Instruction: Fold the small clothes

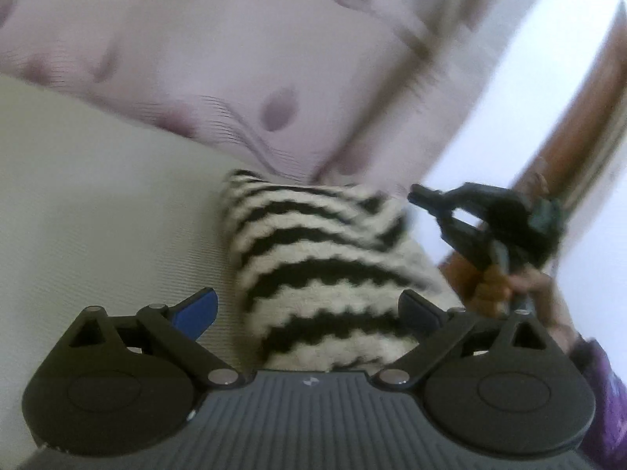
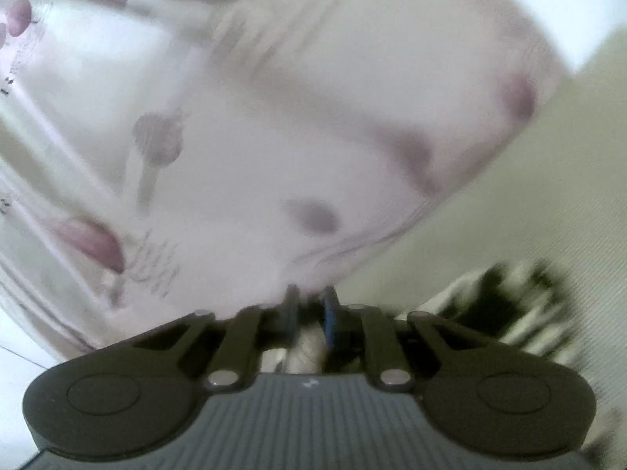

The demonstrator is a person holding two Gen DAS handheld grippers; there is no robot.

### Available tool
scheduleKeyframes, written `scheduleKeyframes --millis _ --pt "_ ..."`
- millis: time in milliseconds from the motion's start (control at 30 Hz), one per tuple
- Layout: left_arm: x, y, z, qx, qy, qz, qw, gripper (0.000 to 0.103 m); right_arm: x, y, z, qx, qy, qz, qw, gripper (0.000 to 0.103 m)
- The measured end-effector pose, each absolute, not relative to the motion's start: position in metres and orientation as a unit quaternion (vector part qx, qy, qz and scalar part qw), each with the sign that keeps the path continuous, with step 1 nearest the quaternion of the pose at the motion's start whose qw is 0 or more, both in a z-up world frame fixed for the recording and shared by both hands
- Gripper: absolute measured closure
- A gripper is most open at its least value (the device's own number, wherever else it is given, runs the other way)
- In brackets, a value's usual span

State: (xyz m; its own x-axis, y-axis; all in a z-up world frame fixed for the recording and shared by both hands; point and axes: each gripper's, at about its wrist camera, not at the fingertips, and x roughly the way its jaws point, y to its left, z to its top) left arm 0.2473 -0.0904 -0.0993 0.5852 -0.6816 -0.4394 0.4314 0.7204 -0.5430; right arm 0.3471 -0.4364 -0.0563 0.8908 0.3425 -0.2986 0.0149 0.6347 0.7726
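**Garment.** The striped garment [image 1: 313, 243] lay in a bunched heap on the cream surface [image 1: 98, 196], not yet flat and with no clean fold to be seen. Its far edge lay against a lilac spotted cloth [image 1: 235, 58], which rose directly behind it.

**Left tool.** The left tool [image 1: 307, 305] stood on the near side of the garment with its jaws spread wide, one to each side of the heap. The pads were clear of the fabric and held nothing. Judged: this spread suited straddling the near edge for a fresh grasp.

**Right tool.** The right tool [image 2: 311, 305] stood at the garment's right far corner, carried by a hand [image 1: 497, 286] just right of the heap. Its jaws were drawn together. Pale material showed low between its fingers, but blur prevented settling whether that was a pinched fold of the garment or only cloth lying beneath. Judged: its place at the corner suited drawing that corner across.

**Risk.** The fabric looked thick and fluffy and would likely spring back unless laid flat first.
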Motion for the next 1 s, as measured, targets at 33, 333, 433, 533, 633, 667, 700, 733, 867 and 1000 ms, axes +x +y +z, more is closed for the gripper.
scheduleKeyframes --millis 33,333,433,533,633,667,700,733,867,1000 --pt "0.247 -0.099 -0.099 -0.190 0.322 -0.325 0.868 0.005 0.344 -0.451 -0.056 0.414 0.212 0.081 0.882 0.097" --pt "0.248 -0.125 -0.107 -0.158 0.310 -0.314 0.883 0.001 0.319 -0.457 -0.091 0.408 0.281 0.177 0.850 0.089" --pt "0.249 -0.123 -0.117 -0.173 0.332 -0.300 0.877 0.001 0.317 -0.428 -0.104 0.387 0.309 0.190 0.848 0.063" --pt "0.255 -0.119 -0.132 -0.200 0.359 -0.293 0.863 0.001 0.324 -0.409 -0.114 0.378 0.323 0.187 0.847 0.039" --pt "0.260 -0.122 -0.141 -0.218 0.373 -0.294 0.853 0.001 0.330 -0.392 -0.120 0.374 0.338 0.181 0.845 0.036" --pt "0.260 -0.123 -0.142 -0.215 0.374 -0.294 0.853 0.001 0.333 -0.386 -0.121 0.366 0.344 0.175 0.847 0.036" --pt "0.259 -0.125 -0.144 -0.211 0.374 -0.297 0.853 0.001 0.338 -0.381 -0.122 0.356 0.351 0.170 0.849 0.036" --pt "0.258 -0.127 -0.145 -0.205 0.374 -0.300 0.853 0.001 0.341 -0.375 -0.122 0.342 0.357 0.161 0.854 0.036" --pt "0.251 -0.130 -0.146 -0.189 0.362 -0.303 0.861 0.001 0.345 -0.360 -0.117 0.321 0.334 0.167 0.870 0.053" --pt "0.245 -0.127 -0.139 -0.189 0.351 -0.292 0.869 0.001 0.351 -0.345 -0.117 0.254 0.316 0.163 0.899 0.087"
